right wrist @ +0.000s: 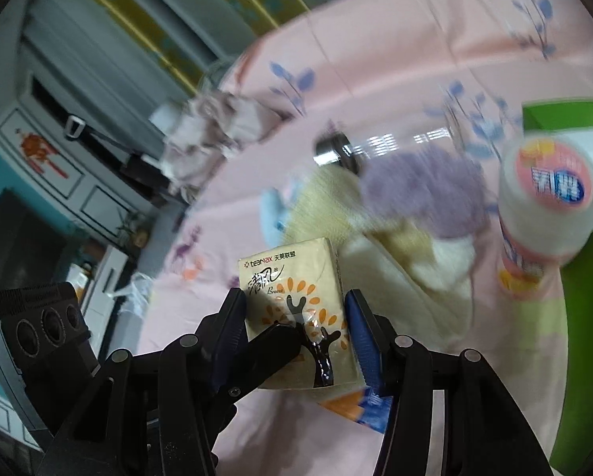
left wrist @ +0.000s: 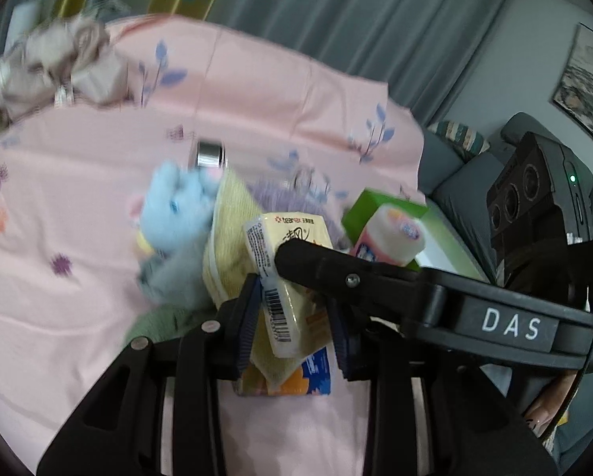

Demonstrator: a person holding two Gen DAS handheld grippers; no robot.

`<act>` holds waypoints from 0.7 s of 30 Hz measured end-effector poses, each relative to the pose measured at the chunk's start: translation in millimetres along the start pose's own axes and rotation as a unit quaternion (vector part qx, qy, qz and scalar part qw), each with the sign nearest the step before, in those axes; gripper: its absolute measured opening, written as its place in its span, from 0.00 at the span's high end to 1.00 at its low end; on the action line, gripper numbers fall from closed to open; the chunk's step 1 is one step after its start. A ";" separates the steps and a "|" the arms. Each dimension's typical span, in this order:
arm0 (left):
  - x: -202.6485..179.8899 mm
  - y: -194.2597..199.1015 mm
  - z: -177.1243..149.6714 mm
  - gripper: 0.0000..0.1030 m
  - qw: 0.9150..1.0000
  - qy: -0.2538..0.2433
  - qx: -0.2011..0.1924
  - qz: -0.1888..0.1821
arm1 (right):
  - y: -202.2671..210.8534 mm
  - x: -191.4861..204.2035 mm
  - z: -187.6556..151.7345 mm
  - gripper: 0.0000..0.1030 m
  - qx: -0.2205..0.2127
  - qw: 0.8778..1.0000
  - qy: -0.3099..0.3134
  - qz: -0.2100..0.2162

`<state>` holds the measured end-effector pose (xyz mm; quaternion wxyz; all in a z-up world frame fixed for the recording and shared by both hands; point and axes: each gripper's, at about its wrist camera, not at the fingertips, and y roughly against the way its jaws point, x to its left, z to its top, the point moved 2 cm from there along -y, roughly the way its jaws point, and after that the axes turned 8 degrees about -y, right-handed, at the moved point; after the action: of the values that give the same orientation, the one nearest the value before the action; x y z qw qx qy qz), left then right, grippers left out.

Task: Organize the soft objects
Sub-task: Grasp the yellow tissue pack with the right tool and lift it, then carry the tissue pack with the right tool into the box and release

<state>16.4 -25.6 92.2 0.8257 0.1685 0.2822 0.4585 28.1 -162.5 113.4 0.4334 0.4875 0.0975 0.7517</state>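
A yellow tissue pack [left wrist: 284, 277] with a tree print is held between both grippers above the pink cloth. My left gripper [left wrist: 292, 321] grips its sides, and the right gripper's finger crosses over it. In the right wrist view the same tissue pack [right wrist: 296, 305] sits between my right gripper's [right wrist: 294, 329] blue pads, with the left gripper's finger over its lower left. A blue plush toy [left wrist: 177, 214], a yellow towel [left wrist: 229, 246] and a purple fluffy item [right wrist: 427, 194] lie just beyond.
A pink-capped bottle [right wrist: 542, 206] stands by a green box [left wrist: 387, 206]. A second orange-and-blue pack [left wrist: 304, 377] lies under the held one. A metal cylinder [left wrist: 211, 152] and crumpled beige cloth [left wrist: 58, 67] lie farther back. A grey sofa [left wrist: 455, 182] is at right.
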 end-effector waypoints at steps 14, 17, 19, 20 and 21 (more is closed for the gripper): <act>-2.9 27.5 7.8 0.73 0.997 -0.027 -0.078 -0.004 | 27.5 30.5 -0.4 0.47 -0.099 0.994 0.038 0.017; -4.5 28.8 8.7 0.74 0.996 -0.026 -0.082 -0.011 | 31.7 33.7 -1.1 0.47 -0.110 0.993 0.046 0.008; -5.5 29.4 9.1 0.74 0.996 -0.026 -0.083 -0.015 | 34.4 35.3 -1.0 0.47 -0.118 0.992 0.050 0.003; -6.3 29.7 9.7 0.74 0.996 -0.027 -0.083 -0.017 | 35.5 35.7 -0.5 0.47 -0.118 0.992 0.049 0.002; -6.7 30.3 10.3 0.74 0.996 -0.027 -0.084 -0.018 | 37.3 35.7 -0.6 0.47 -0.119 0.992 0.049 0.003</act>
<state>-0.1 -15.7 118.6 0.8521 0.1059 0.2237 0.4612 1.5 -158.3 157.5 0.4811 0.3951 0.0268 0.7821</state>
